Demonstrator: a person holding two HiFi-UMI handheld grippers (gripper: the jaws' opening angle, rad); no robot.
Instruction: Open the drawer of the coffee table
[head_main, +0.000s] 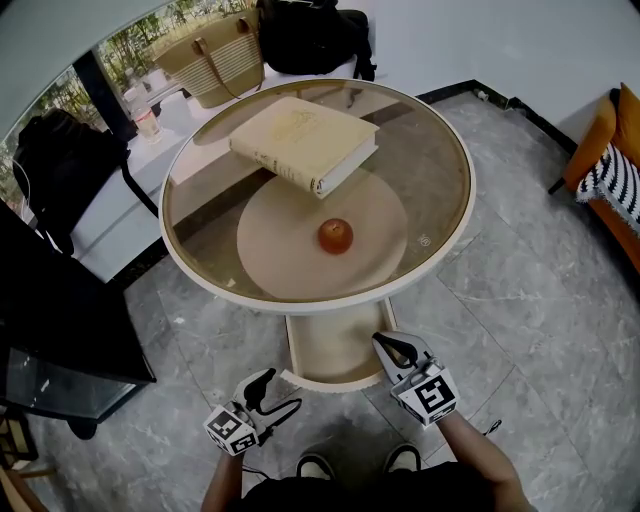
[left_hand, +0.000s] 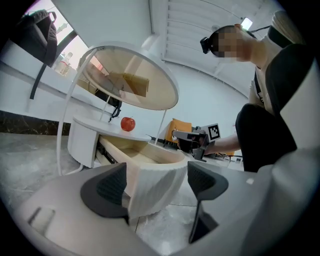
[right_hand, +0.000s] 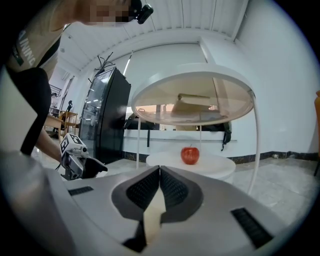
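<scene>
drawer (head_main: 335, 350) out at 6 o'clock of coffee table (head_main: 320, 306); pull looks near done. right gripper (head_main: 388, 345) clamped on its front rim; left gripper (head_main: 268, 392) jaws apart. next: release.

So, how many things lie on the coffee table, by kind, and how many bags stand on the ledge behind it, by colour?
Book: 1
Apple: 1
Tan bag: 1
Black bags: 2
Total: 5
</scene>
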